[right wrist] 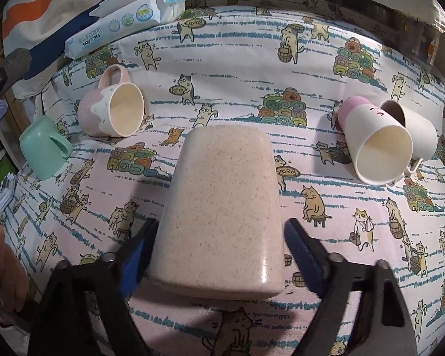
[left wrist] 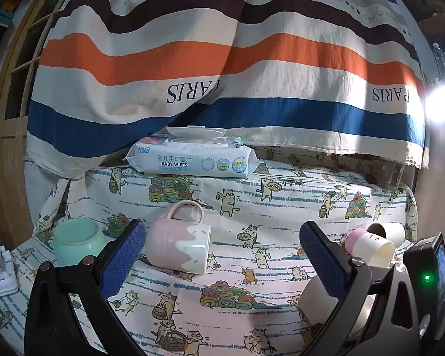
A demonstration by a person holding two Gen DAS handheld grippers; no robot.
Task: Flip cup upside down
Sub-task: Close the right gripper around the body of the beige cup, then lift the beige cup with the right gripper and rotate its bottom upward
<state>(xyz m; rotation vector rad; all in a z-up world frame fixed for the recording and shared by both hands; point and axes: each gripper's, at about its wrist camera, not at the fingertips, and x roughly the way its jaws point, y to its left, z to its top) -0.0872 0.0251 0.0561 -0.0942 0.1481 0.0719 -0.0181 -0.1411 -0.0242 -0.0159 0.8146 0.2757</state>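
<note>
A speckled beige cup (right wrist: pixel 219 207) stands upside down on the cat-print cloth, its base toward me. My right gripper (right wrist: pixel 219 255) is open around its lower part; the left finger sits against the cup, the right finger (right wrist: pixel 301 252) stands a little apart. The same cup (left wrist: pixel 314 299) shows partly behind my left gripper's right finger. My left gripper (left wrist: pixel 222 255) is open and empty, hovering in front of a pink-and-white mug (left wrist: pixel 178 246) lying on its side, handle up. That mug (right wrist: pixel 112 109) lies with its mouth toward the right wrist camera.
A mint-green cup (left wrist: pixel 77 240) sits upside down at left (right wrist: pixel 43 148). Two white cups and a pink one lie on their sides at right (right wrist: pixel 379 145) (left wrist: pixel 373 246). A pack of baby wipes (left wrist: pixel 192 157) lies at the back under a striped hanging cloth (left wrist: pixel 222 59).
</note>
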